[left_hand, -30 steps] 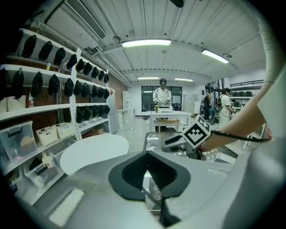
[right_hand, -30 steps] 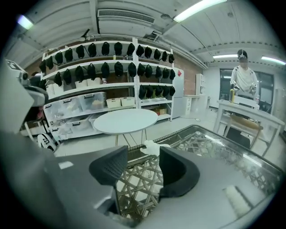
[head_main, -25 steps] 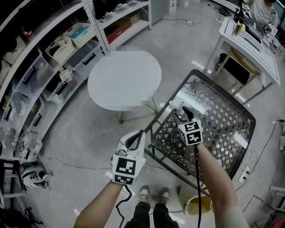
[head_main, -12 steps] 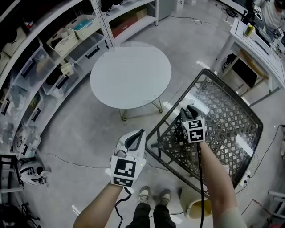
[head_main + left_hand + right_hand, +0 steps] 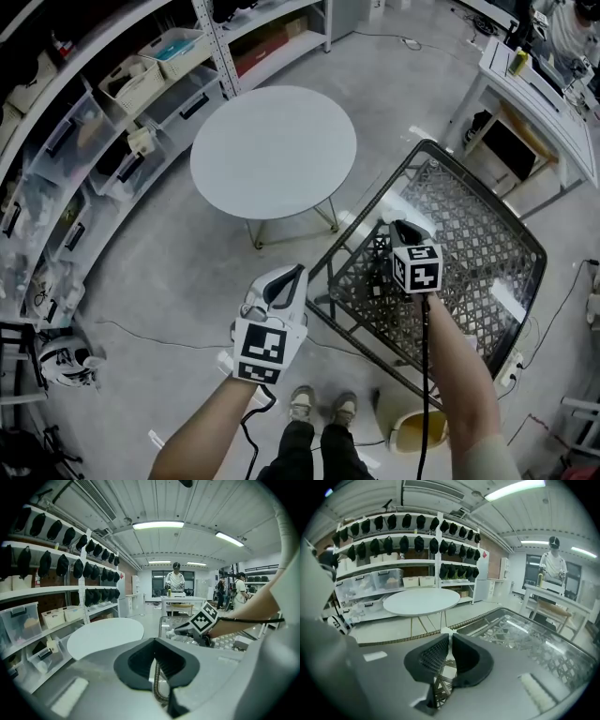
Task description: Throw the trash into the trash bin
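Trash (image 5: 446, 631): white scrap | right gripper (image 5: 449, 641) jaws closing on it

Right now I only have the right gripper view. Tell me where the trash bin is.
Observer: The head view shows a round cream bin on the floor beside the person's shoes, on the right gripper's side, near the glass table's near edge.
Operator: Report the left gripper.
Observer: The left gripper hangs over bare floor beside that table, jaws together, nothing between them.
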A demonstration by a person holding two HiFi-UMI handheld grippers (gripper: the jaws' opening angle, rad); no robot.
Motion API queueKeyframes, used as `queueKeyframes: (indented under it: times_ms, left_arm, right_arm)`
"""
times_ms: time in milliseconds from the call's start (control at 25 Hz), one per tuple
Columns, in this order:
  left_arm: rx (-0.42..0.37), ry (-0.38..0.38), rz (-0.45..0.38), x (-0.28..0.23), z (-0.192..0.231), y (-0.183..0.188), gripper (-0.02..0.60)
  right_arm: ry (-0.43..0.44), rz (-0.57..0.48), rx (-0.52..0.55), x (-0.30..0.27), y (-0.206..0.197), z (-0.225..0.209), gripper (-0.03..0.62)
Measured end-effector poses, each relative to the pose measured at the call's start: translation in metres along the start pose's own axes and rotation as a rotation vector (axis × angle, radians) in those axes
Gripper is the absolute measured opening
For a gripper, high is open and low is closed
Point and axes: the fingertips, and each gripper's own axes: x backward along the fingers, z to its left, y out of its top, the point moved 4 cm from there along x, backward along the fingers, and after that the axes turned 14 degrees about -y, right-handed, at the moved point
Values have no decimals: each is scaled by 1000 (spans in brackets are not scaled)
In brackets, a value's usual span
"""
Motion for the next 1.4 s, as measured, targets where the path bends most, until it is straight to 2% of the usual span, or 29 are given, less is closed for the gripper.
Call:
queueKeyframes:
  times_ms: [160, 400, 920, 1160, 1400]
  left_arm:
    - [-32, -7, -21, 8, -9, 27, 3]
    - [-77, -15, -67, 31, -27, 77, 3]
    - [-205, -77, -169, 113, -98, 177, 3]
    - [-232, -98, -230, 157, -129, 211, 3]
    - [-262, -96, -269, 201, -154, 228, 3]
  right_arm:
    - [19, -22, -71, 37, 27, -16, 26]
    - [49, -111, -126, 115, 73, -34, 25]
    - [145, -369, -178, 341, 159, -40, 25]
    - [125, -475, -162, 436, 180, -41, 25]
    - [120, -534, -193, 511, 176, -32, 25]
